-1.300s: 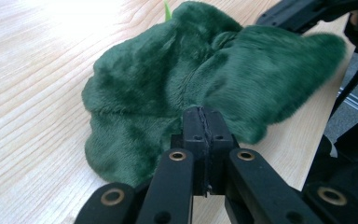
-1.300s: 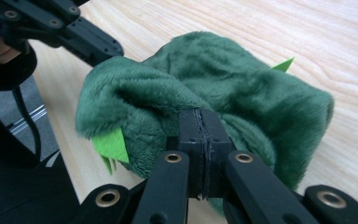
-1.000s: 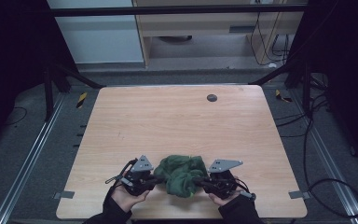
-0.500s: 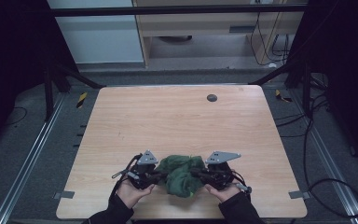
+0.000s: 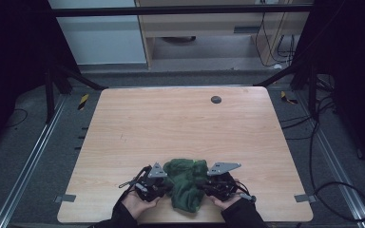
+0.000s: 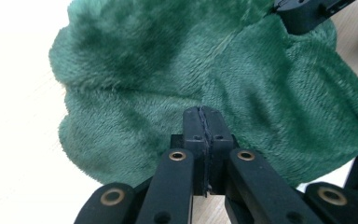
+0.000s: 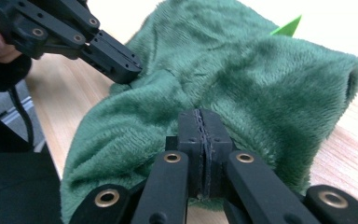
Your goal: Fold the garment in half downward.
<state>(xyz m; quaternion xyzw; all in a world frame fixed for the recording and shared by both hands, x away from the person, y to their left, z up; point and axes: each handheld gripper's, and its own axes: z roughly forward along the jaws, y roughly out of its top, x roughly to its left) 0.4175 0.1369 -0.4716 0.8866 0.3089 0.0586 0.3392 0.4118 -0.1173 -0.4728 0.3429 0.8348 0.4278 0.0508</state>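
Green plush fleece cloth (image 5: 186, 183) bunched on pale wooden counter (image 5: 171, 123), pinched by clamped fingers of left gripper (image 5: 164, 183) and right gripper (image 5: 208, 183).

Right gripper (image 7: 204, 140) jaws pinched tight on the bunched green plush cloth (image 7: 242, 79); left gripper (image 7: 126, 70) nips its far edge; wooden table (image 7: 345, 154) beneath.

Left gripper (image 5: 167, 183): shifted slightly toward 6 o'clock, lower on the table.
Green cloth (image 5: 187, 183): bunched narrower, its lower fold now hanging toward 6 o'clock.
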